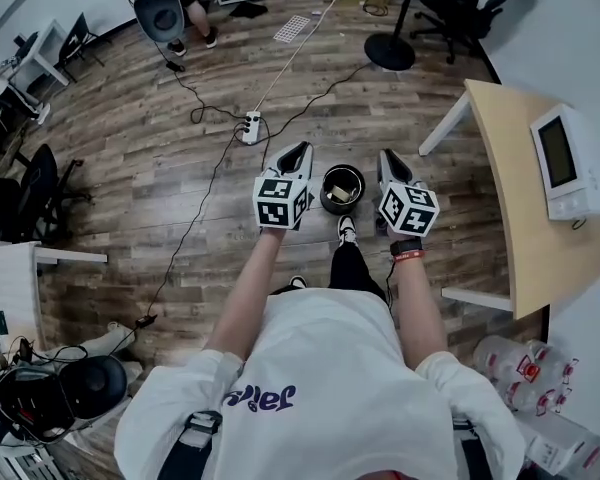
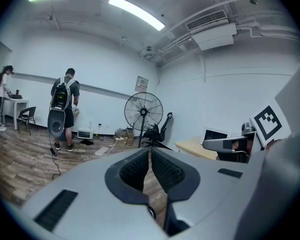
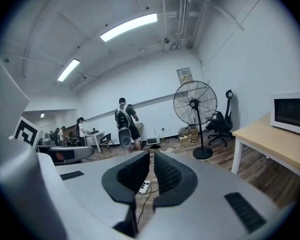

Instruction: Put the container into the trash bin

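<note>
Wood-plank floor fills an open office, with a pale bench at the right edge. A black trash bin stands on the floor just ahead of the person's feet. A beige container appears to lie inside it, below the rim (detail too small to confirm).

Left gripper and right gripper hang above, one to each side of the bin. The left fingers are drawn together, tips meeting, nothing between them. The right fingers stand a narrow slit apart, also empty.

Judgement: the drop looks complete. Recommended: check that the container has settled fully inside, and keep both grippers clear of the rim.
</note>
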